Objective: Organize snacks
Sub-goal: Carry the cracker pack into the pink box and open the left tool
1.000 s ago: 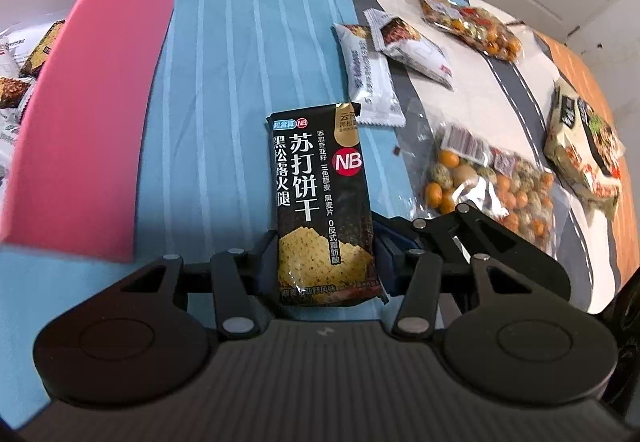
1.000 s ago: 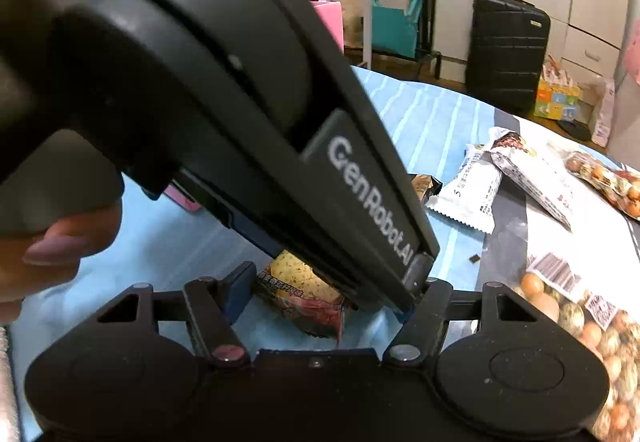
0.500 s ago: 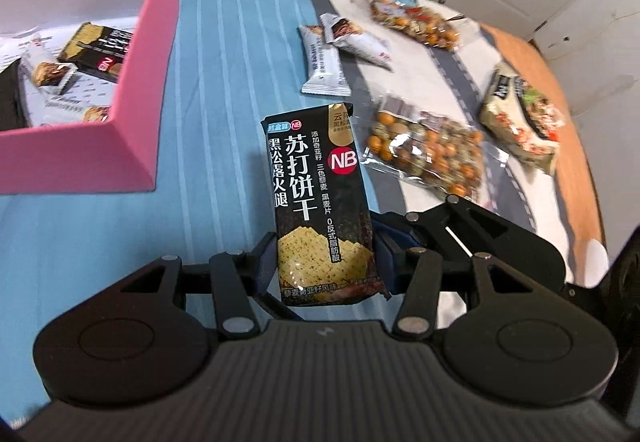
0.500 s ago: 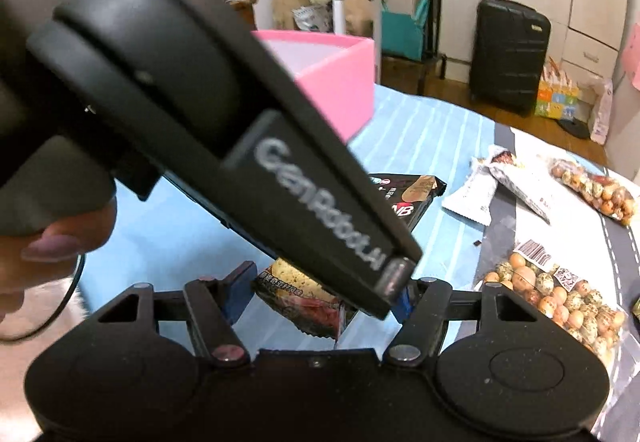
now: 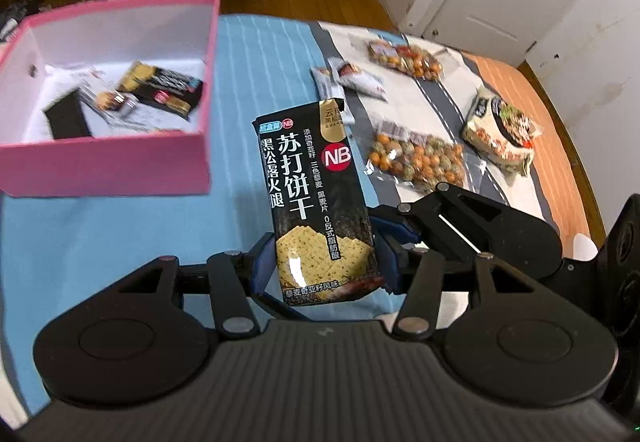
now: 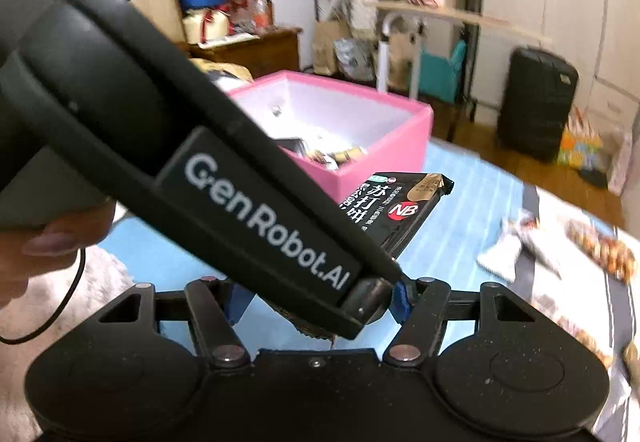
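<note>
Left gripper (image 5: 326, 262) stays clamped on the cracker packet (image 5: 316, 197) — raised higher; right gripper (image 6: 320, 302) seemingly gapes.

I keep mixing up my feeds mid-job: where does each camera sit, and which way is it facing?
Left wrist: on the left gripper, looking along its fingers across the table at the pink box and loose snack bags; its jaws clamp the cracker packet.
Right wrist: on the right gripper, facing the pink box and the room behind; the left gripper's body crosses the view, with a hand at left.
Shared: cracker packet, pink box, table.
</note>
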